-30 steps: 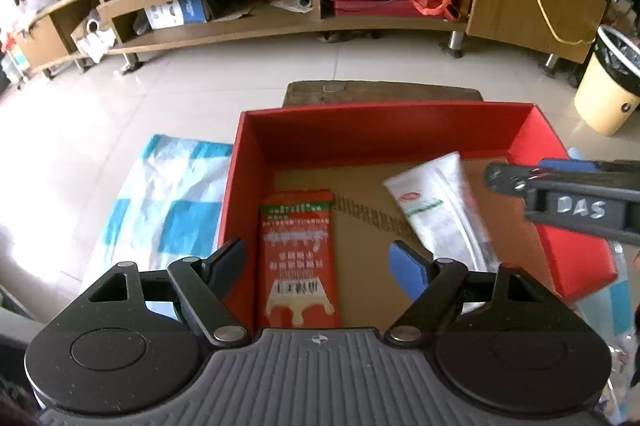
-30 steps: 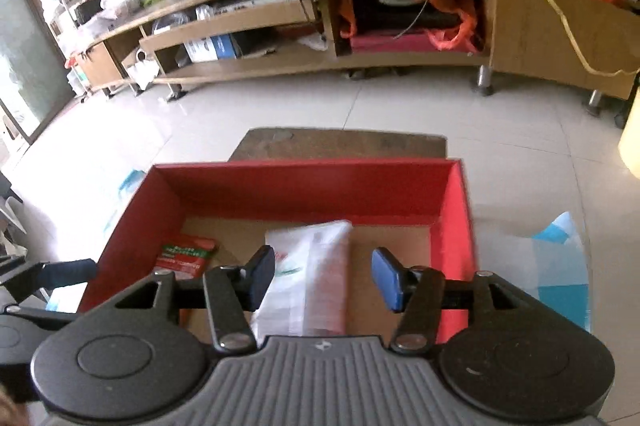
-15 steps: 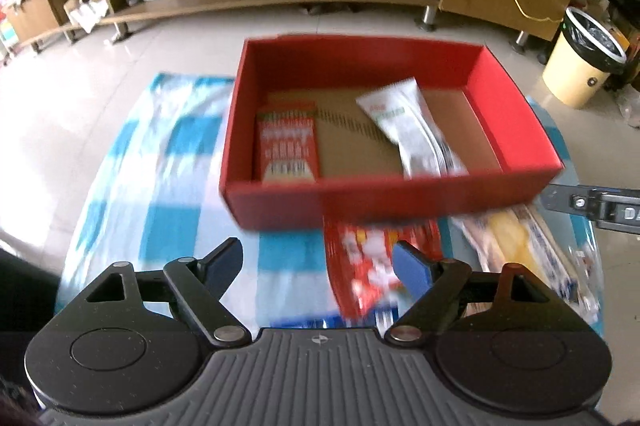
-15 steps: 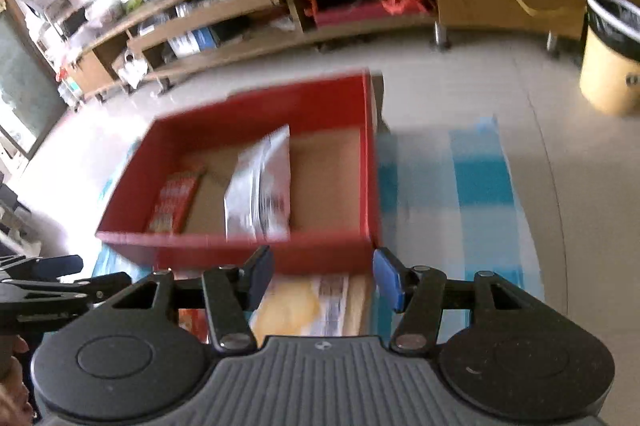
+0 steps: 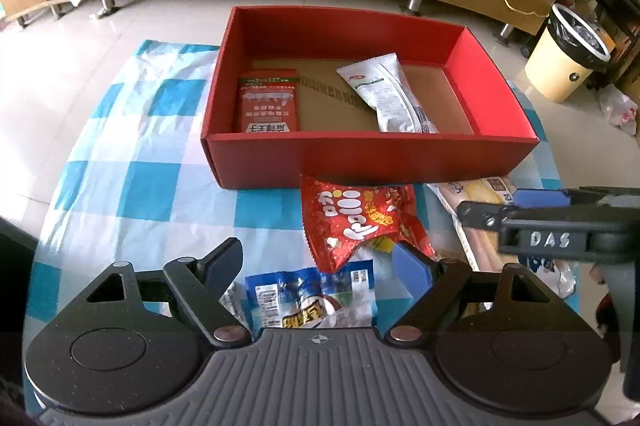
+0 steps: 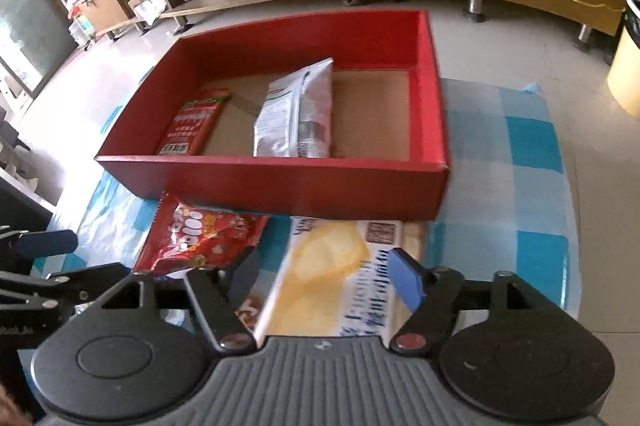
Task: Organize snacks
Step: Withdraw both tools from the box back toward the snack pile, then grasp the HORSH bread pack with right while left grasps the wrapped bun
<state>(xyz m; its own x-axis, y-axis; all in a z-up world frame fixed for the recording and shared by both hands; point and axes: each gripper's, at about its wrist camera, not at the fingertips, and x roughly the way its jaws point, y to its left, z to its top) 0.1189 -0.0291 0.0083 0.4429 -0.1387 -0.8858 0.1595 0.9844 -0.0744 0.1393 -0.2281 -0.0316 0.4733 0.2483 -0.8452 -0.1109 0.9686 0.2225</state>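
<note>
- Left wrist view: your left gripper (image 5: 318,266) stands wide open, gripping nothing; the blue snack packet (image 5: 312,300) lies between its fingers, and the red snack bag (image 5: 352,222) sits just beyond the right finger.
- Right wrist view: your right gripper (image 6: 326,276) has just been opening; the yellow snack pack (image 6: 332,278) lies between its fingers, pads off it.
- Ahead of both fingertips, the red box (image 5: 372,155) holds a red packet (image 5: 269,103) and a white pouch (image 5: 386,93).
</note>
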